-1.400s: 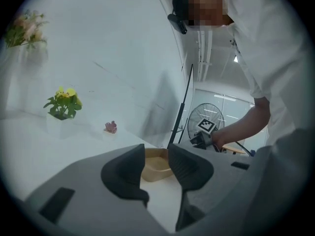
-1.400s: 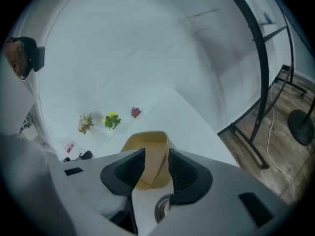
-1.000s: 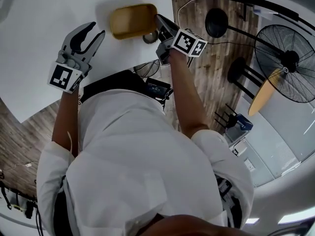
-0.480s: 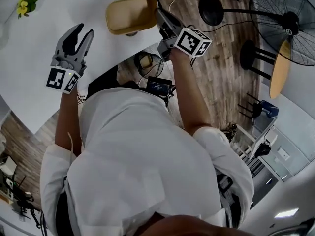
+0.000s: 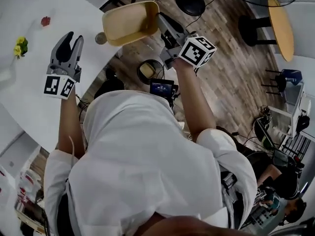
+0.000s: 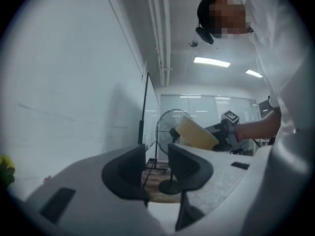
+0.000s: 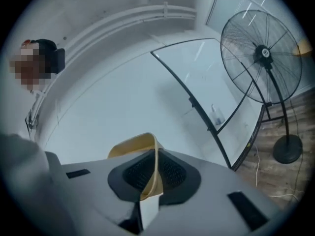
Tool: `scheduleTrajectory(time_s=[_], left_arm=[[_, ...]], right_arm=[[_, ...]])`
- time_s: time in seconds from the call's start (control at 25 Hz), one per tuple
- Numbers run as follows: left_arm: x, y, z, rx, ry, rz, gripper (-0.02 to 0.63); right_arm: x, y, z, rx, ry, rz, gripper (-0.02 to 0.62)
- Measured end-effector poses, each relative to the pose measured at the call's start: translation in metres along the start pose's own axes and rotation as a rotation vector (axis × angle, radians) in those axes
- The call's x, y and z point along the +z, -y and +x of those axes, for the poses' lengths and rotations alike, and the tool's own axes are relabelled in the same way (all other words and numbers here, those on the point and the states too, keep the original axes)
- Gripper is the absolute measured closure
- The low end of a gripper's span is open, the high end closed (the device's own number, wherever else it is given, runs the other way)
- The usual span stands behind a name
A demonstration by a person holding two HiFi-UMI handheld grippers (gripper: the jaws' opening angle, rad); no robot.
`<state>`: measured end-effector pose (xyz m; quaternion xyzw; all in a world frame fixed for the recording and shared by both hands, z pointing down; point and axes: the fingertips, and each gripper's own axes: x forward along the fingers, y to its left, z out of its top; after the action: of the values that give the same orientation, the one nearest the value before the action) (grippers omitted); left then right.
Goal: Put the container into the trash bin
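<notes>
A tan, shallow container (image 5: pixel 129 22) hangs in the air past the white table's edge (image 5: pixel 106 50), over the wooden floor. My right gripper (image 5: pixel 160 20) is shut on its rim; in the right gripper view the thin rim (image 7: pixel 153 156) is pinched between the dark pads of the right gripper (image 7: pixel 153 175). Below it on the floor stands a small round black bin (image 5: pixel 149 71). My left gripper (image 5: pixel 72 36) is held over the table, open and empty. In the left gripper view its jaws (image 6: pixel 157 168) stand slightly apart, with the container (image 6: pixel 197 133) beyond them.
On the table lie yellow flowers (image 5: pixel 19 45), a small red thing (image 5: pixel 45 20) and a round disc (image 5: pixel 101 38). A standing fan's base (image 5: pixel 190 3), a round wooden top (image 5: pixel 280 21) and a screen device (image 5: pixel 161 87) are on the floor side. The fan (image 7: pixel 261 53) rises at right.
The right gripper has lifted the container off the table and carried it out over the floor. The left gripper has moved along over the table, still empty.
</notes>
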<state>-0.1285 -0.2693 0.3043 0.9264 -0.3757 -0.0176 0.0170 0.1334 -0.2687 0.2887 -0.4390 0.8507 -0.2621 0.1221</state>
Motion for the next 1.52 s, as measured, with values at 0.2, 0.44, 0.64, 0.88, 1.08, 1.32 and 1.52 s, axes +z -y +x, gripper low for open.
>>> scheduleTrajectory(time_s=[0.2,0.44,0.64,0.88,1.08,1.32,1.52], left_arm=[[0.019,0.071,0.021,-0.113,0.023,0.047,0.459],[0.025,0.153,0.038,-0.246,0.023,0.065,0.460],[0.014,0.217,0.048,-0.355,-0.009,0.113,0.462],[-0.014,0.273,0.050,-0.444,-0.060,0.094,0.462],[-0.058,0.290,0.074,-0.511,-0.122,0.069,0.462],[-0.146,0.295,0.092,-0.567,-0.256,-0.016,0.462],[-0.248,0.275,0.103,-0.552,-0.359,-0.072,0.462]], right_arm=[[0.026,-0.005,-0.094,-0.063,0.138,-0.051,0.554],[0.036,0.000,-0.211,-0.183,0.295,-0.069,0.554],[0.025,0.010,-0.284,-0.246,0.363,-0.065,0.554],[-0.005,0.025,-0.355,-0.347,0.409,-0.024,0.554],[-0.034,0.073,-0.384,-0.455,0.414,0.020,0.554],[-0.129,0.140,-0.381,-0.592,0.299,0.168,0.554],[-0.235,0.209,-0.358,-0.645,0.211,0.357,0.554]])
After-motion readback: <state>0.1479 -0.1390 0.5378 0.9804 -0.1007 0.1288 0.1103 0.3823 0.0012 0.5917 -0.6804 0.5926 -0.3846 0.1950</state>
